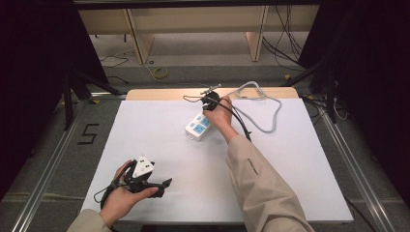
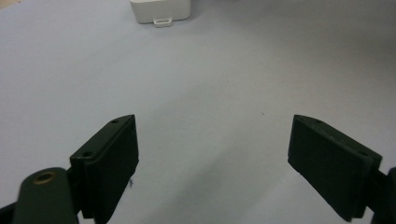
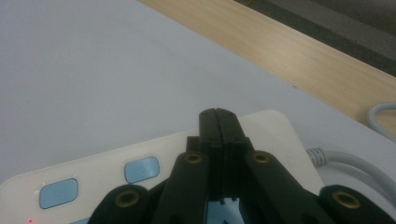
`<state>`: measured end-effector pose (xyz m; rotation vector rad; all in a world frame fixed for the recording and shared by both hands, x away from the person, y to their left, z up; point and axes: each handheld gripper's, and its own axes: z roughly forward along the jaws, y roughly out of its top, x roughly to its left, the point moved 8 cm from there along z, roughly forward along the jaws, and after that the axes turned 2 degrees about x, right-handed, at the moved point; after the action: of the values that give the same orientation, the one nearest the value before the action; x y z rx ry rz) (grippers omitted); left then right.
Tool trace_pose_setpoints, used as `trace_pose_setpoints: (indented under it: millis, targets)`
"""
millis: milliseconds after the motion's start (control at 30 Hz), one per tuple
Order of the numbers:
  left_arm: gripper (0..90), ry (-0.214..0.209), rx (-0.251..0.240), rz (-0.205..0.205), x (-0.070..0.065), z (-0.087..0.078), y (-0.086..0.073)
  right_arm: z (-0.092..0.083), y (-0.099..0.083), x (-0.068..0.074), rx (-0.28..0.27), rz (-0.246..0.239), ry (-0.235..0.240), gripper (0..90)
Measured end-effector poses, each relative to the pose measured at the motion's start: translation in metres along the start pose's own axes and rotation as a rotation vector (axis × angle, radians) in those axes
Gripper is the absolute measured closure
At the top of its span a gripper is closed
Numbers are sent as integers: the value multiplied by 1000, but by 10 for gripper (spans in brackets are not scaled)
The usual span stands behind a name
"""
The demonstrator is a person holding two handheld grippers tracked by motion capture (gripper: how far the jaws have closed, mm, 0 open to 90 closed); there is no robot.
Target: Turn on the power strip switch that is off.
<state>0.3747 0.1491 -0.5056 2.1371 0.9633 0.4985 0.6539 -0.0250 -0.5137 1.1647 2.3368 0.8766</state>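
Observation:
A white power strip (image 1: 198,126) with blue switches (image 3: 142,169) lies on the white table top (image 1: 159,145), towards the far middle. Its grey cable (image 1: 270,116) loops off to the right. My right gripper (image 1: 209,102) is over the strip's far, cable end. Its jaws are shut flat against each other (image 3: 218,115) with nothing between them, their tips just above the strip's casing (image 3: 275,135). My left gripper (image 1: 163,187) rests near the front left edge, held in a hand. It is open wide (image 2: 212,128) over bare table, and the strip's near end (image 2: 160,10) lies far ahead.
A bare wooden strip of table (image 1: 164,93) runs along the far edge behind the white sheet. Beyond it are floor cables (image 1: 159,72) and wooden furniture legs (image 1: 138,41). Metal rails (image 1: 48,159) flank the table on both sides.

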Motion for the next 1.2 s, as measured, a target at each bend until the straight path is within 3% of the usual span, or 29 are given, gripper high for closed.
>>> trace_pose_setpoints:
  millis: [433,900,1200]
  targets:
    - [159,4,-2,-3,0,1,0,-14,0,-2,-27,8,15,796]
    - [159,14,4,4,0,1,0,-33,-19,-10,-28,19,34,692]
    - [159,20,8,2,1,1,0,-51,-35,-19,-50,46,41,677]
